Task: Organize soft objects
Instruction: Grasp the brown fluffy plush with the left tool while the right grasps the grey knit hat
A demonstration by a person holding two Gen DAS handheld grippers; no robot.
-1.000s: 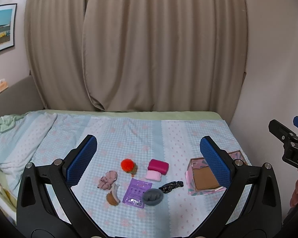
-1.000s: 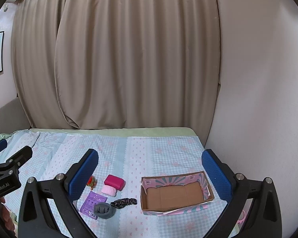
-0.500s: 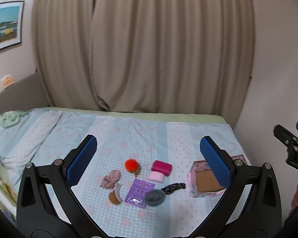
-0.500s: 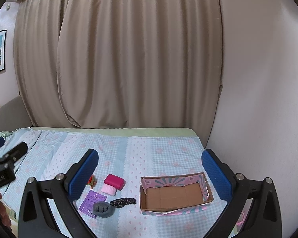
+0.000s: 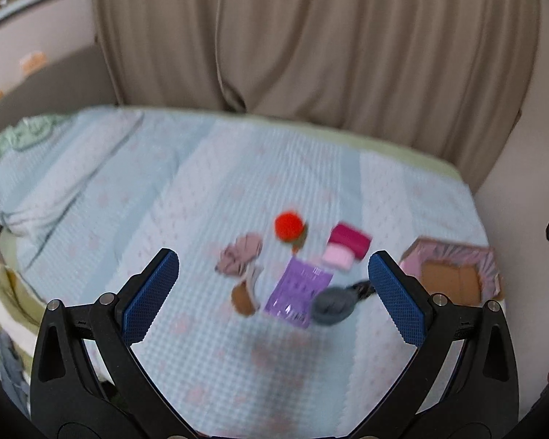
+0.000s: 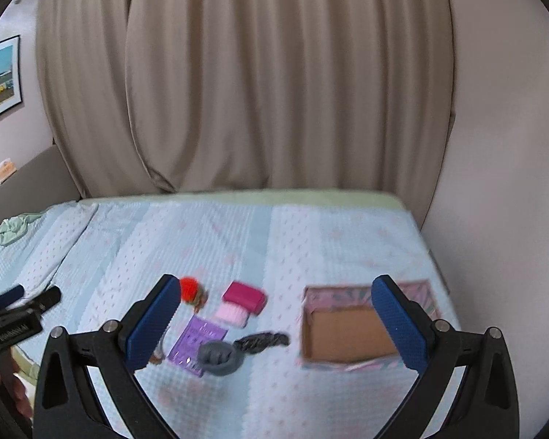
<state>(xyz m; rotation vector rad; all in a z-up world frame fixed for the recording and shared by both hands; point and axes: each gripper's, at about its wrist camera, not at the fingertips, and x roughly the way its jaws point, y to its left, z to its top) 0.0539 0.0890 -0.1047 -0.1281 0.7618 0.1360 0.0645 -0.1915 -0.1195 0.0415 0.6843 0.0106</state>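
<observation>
Both units same build: left gripper (image 5: 273, 293) and right gripper (image 6: 275, 319) have black triangulated plastic arms, silver pivot screws, blue cross-hatched pads (image 5: 150, 295). White lettering on left body, 9 o'clock in right view.

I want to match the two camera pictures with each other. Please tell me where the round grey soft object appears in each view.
Left wrist view: the round grey soft object lies low and right of centre, just inside the right finger, overlapping the purple packet.
Right wrist view: the same object lies low and left of centre, right of the packet.
Shared landmark: the open cardboard box, to its right in both.
</observation>
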